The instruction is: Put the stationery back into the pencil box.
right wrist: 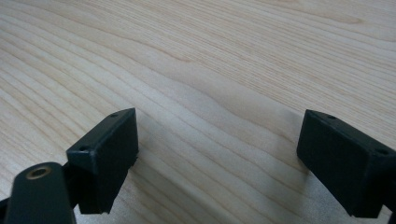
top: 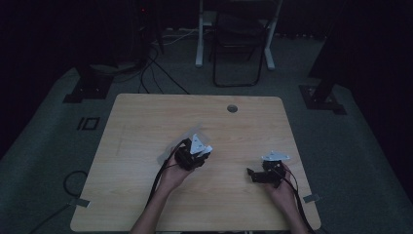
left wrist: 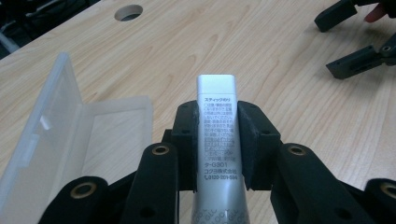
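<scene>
My left gripper (left wrist: 217, 135) is shut on a silver glue stick (left wrist: 217, 140) with black print; the stick stands out past the pads toward the table. Just left of it lies an open clear plastic case (left wrist: 79, 135), its lid tilted up. In the high view the left gripper (top: 195, 155) sits near the table's middle beside the clear case (top: 187, 139). My right gripper (right wrist: 217, 158) hangs low over bare wood, open, with nothing between its jaws. In the high view the right gripper (top: 254, 174) sits at the table's right, and the right gripper (left wrist: 355, 42) shows far off in the left gripper view.
The wooden table (top: 146, 117) has a round cable hole (top: 232, 108) near its far edge. Beyond it stand a chair frame (top: 237, 44) and dark stands with cables on the carpet. A cable (top: 73, 183) loops off the table's left side.
</scene>
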`<action>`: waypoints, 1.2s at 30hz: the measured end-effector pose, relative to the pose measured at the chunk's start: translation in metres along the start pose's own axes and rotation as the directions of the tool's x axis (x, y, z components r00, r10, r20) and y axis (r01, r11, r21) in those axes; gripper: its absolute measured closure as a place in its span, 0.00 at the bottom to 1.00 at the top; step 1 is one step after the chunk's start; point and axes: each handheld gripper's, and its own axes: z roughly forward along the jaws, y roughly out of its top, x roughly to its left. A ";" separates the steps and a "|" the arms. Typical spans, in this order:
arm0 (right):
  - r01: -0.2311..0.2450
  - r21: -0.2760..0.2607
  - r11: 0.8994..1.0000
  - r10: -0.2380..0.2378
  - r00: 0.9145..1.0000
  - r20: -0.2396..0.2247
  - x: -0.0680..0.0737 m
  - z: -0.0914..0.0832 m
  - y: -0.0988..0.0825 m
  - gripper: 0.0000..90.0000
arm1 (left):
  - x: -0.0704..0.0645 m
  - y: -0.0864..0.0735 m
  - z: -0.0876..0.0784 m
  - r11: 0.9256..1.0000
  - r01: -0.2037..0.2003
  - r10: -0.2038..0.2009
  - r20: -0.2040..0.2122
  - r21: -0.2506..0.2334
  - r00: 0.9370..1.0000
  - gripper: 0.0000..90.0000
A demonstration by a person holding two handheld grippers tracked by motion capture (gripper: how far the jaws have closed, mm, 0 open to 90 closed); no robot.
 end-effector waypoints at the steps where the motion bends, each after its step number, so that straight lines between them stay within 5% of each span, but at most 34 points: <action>1: 0.000 0.000 1.000 0.000 1.000 0.000 0.000 0.000 0.000 0.14 | 0.001 0.000 0.000 1.000 0.000 0.000 -0.001 0.002 1.000 0.79; 36: -0.002 0.001 1.000 0.002 1.000 -0.002 0.001 0.000 0.000 0.14 | 0.024 0.001 -0.003 1.000 0.020 -0.019 -0.052 0.010 0.998 0.79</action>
